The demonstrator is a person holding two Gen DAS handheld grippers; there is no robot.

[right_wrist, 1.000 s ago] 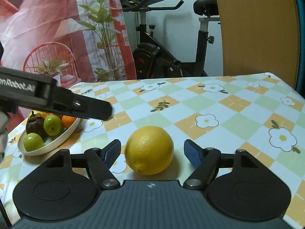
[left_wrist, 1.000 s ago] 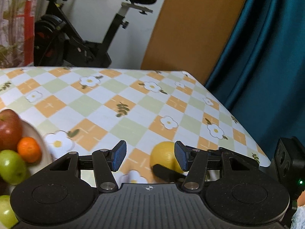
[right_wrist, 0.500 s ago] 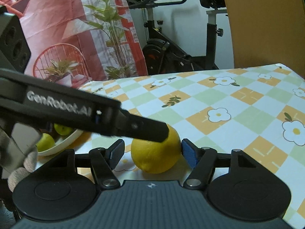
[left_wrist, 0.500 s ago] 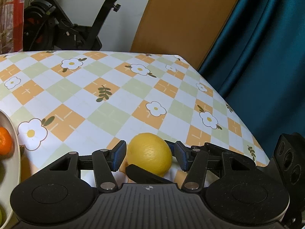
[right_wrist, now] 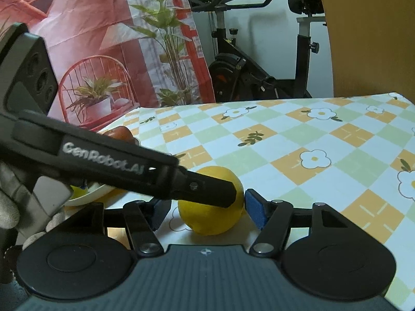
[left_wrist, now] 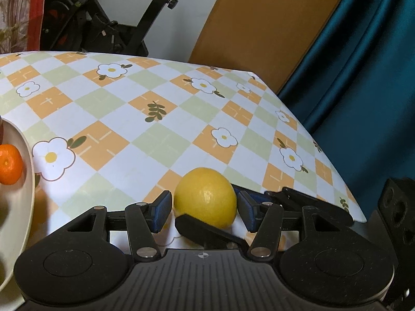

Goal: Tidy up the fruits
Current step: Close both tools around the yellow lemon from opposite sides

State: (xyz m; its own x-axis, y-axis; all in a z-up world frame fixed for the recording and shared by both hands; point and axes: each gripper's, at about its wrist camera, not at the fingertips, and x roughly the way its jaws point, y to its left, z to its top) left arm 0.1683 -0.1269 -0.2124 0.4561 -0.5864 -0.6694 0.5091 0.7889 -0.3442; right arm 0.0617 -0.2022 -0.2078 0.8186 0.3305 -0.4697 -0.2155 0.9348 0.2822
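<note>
Both grippers (left_wrist: 205,211) (right_wrist: 205,208) apparently flank lemon (right_wrist: 211,204).

Behind the table: a black exercise bike (right_wrist: 262,59) against a white wall (right_wrist: 275,36), next to an orange-brown wooden panel (left_wrist: 262,23). Further right, a dark teal curtain (left_wrist: 363,77) hanging in folds. On the left, a red printed backdrop (right_wrist: 85,28) showing potted plants and a red wire chair.
</note>
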